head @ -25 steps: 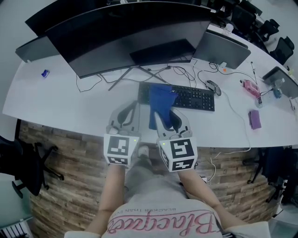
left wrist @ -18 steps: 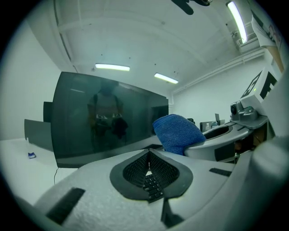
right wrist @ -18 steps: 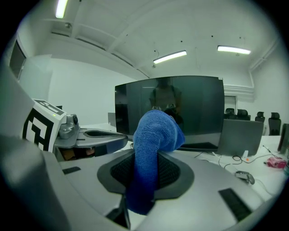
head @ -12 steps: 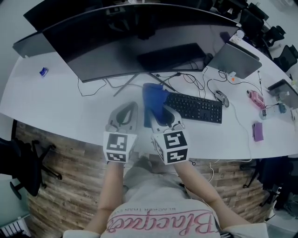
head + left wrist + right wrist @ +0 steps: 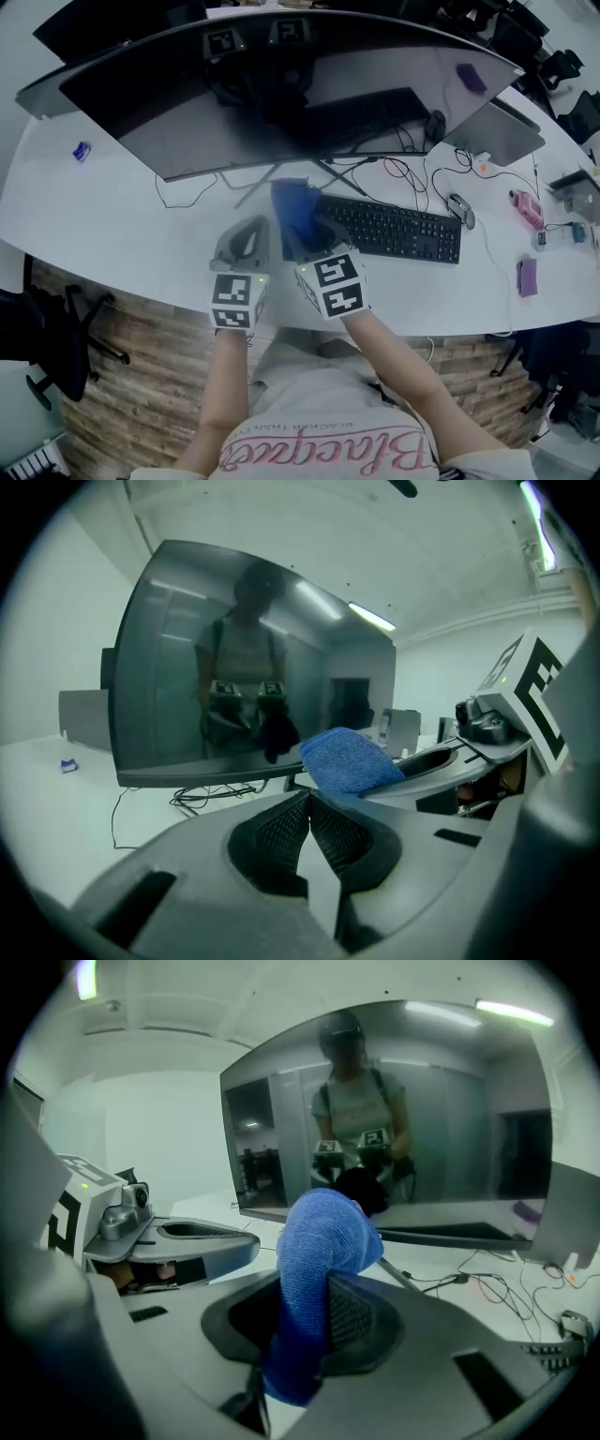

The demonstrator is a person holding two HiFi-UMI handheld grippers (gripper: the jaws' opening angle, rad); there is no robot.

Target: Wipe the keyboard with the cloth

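Right gripper view showed the right gripper (image 5: 307, 1321) clamped on a blue terry cloth (image 5: 323, 1232). The left gripper (image 5: 307, 832) was closed with nothing between its jaws, just left of the black keyboard (image 5: 398, 230).

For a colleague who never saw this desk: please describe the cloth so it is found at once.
Below the wide curved monitor lies a black keyboard. At its left end, the right gripper is shut on the cloth: the only soft, deep blue thing beside it.

left claw (image 5: 308, 808), jaws together and empty; blue cloth (image 5: 349, 759) just beyond, monitor (image 5: 225, 667) behind
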